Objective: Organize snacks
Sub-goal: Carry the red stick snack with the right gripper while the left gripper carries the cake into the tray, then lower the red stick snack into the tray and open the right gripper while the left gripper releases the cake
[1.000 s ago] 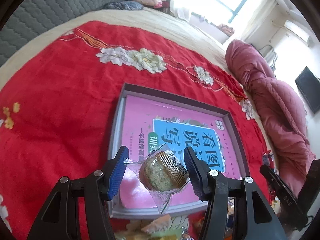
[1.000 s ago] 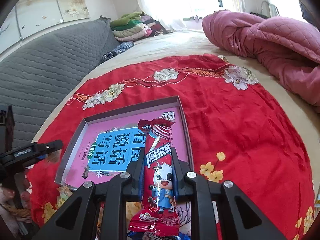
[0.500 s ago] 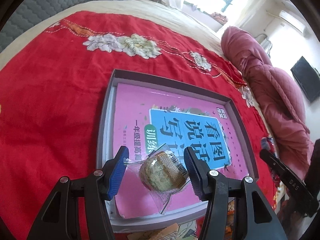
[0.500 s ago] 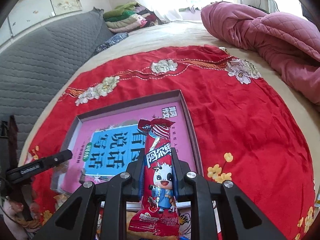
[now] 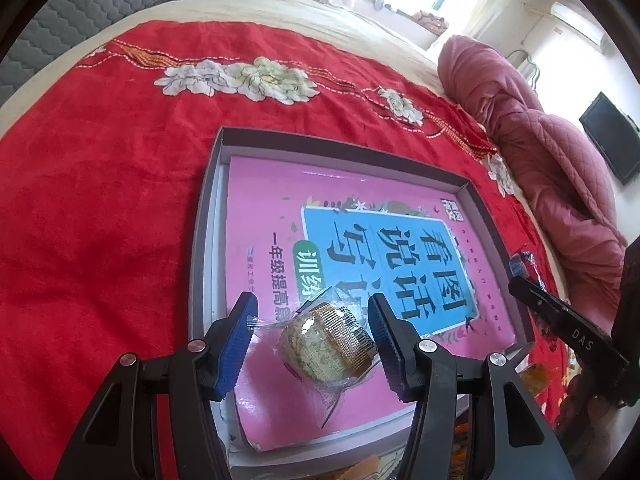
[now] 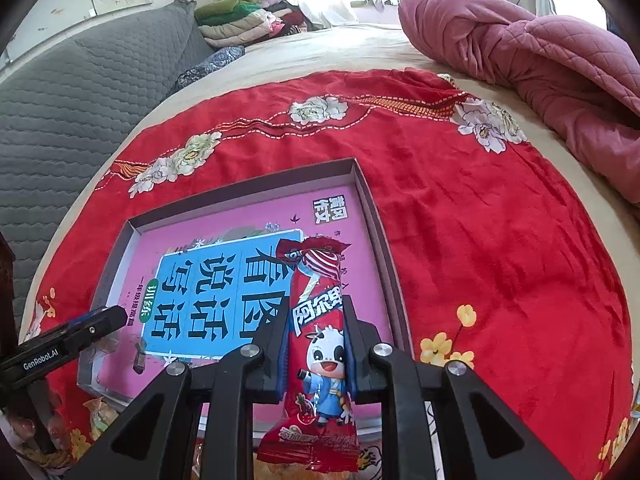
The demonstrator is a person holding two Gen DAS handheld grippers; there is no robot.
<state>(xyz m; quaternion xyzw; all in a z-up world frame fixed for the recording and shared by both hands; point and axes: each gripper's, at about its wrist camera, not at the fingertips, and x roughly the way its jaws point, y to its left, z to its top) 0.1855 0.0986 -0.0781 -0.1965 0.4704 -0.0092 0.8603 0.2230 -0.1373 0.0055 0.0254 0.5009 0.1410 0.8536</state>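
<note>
A grey shallow box (image 5: 202, 216) with a pink and blue book (image 5: 280, 208) lying in it sits on the red cloth; it also shows in the right wrist view (image 6: 380, 216). My left gripper (image 5: 312, 332) holds a small cake in clear wrapper (image 5: 324, 344) by the wrapper, between blue pads set wide apart, over the box's near left part. My right gripper (image 6: 316, 332) is shut on a long red snack pack with a cartoon cow (image 6: 318, 320), held upright over the box's near right side. The left gripper's finger shows in the right wrist view (image 6: 64, 344).
A red floral cloth (image 5: 100, 180) covers the bed. A pink quilt (image 6: 540, 60) lies at the right, a grey headboard (image 6: 80, 80) at the left, folded clothes (image 6: 240, 20) at the back. More snack packs lie near the box's front edge (image 6: 96, 416).
Both grippers have moved forward over the box with their snacks; the box now fills more of each view. Grips unchanged.
</note>
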